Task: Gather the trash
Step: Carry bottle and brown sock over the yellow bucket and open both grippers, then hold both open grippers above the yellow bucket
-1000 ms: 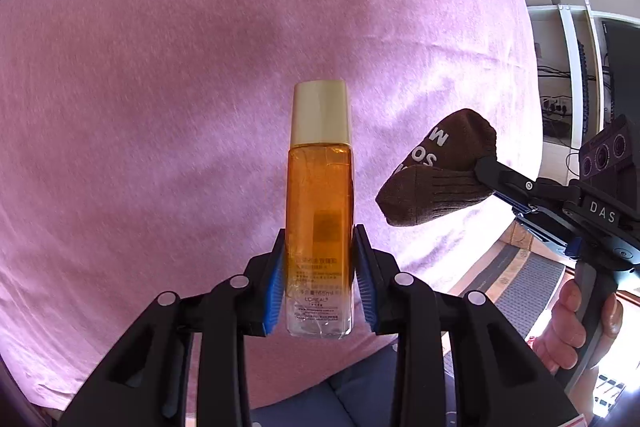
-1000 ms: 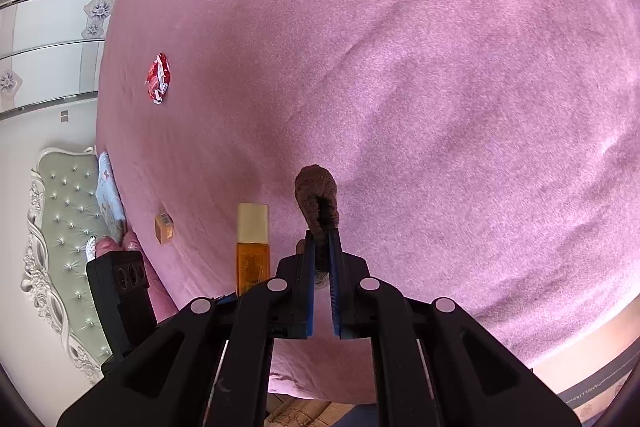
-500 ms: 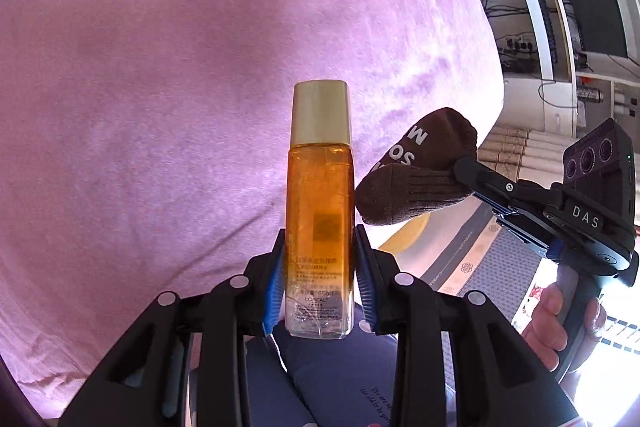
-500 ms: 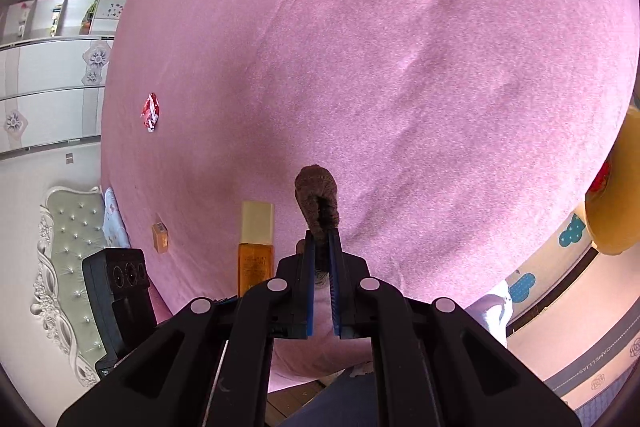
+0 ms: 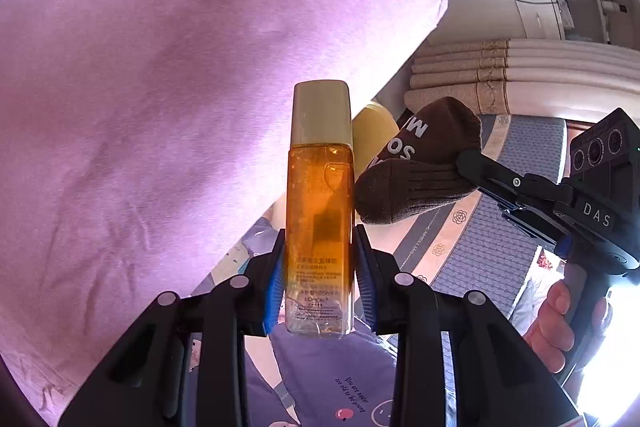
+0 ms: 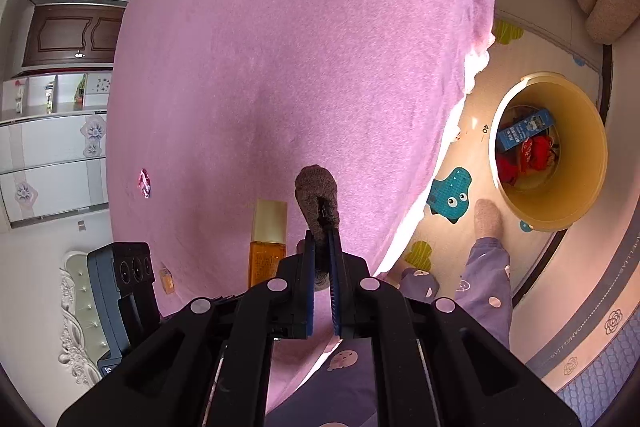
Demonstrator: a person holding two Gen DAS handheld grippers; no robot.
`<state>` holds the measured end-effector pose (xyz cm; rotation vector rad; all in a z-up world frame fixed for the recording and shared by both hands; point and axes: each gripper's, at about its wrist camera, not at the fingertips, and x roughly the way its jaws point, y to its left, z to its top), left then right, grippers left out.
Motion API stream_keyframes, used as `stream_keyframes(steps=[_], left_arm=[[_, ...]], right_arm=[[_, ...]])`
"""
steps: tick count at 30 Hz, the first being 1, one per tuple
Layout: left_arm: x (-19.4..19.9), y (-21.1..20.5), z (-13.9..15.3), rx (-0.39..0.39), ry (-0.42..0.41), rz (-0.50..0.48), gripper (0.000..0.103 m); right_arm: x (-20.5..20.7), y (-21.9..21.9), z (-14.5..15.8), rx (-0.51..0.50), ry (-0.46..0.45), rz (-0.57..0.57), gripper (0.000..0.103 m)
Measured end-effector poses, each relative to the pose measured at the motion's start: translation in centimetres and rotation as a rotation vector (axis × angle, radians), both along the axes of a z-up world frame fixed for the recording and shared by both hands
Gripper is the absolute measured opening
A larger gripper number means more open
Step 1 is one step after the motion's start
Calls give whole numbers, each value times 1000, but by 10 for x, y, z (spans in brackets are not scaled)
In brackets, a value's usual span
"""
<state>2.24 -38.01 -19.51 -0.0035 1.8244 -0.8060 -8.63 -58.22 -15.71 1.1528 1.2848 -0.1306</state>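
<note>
Your left hand-held gripper (image 5: 320, 283) pinches the amber bottle (image 5: 320, 203); your right hand-held gripper (image 6: 322, 283) clamps the brown sock (image 6: 318, 199), over the pink bed (image 6: 300, 47).

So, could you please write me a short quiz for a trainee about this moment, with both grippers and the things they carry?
1. True or false: the left gripper is shut on the amber bottle.
2. What does the right gripper hold?
A. a red wrapper
B. the brown sock
C. a blue box
3. Fill in the missing word: the yellow tub stands on the ____, beside the pink bed.

Key:
1. True. The blue pads press both sides of the bottle, near its base.
2. B. The jaws pinch the sock's open end.
3. Floor. It already holds a blue box and red wrappers.
</note>
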Motion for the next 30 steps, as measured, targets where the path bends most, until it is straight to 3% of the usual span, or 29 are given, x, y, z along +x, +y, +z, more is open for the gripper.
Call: stream_keyframes(steps=[4,13,24,25,26,27,28,30], left_arm=[[-24,-66,-6,-3,9,-71,32],[-90,-172,-26,14,46,-242,32],[-138,-229,-42,0,102,-407,33],[-139,-231,-43,0,111,-410,35],[-142,-236,-45,5,129,-416,49],[-143,-238,-46,9,146,-421,57],[-144,-239,-46,11,142,-422,65],[-145,-239,-45,26,118,-439,66]], right_arm=[[-38,-45,-5,-13,17,-61,6],[-126,-132,-27,-28,80,-219,7],[-177,-181,-53,-35,140,-311,10],[-179,-183,-54,-37,147,-319,14],[-181,-185,-56,-34,154,-333,23],[-185,-187,-57,-30,155,-354,41],[-187,-189,-58,-28,150,-368,41],[-187,-191,-58,-31,149,-361,41]])
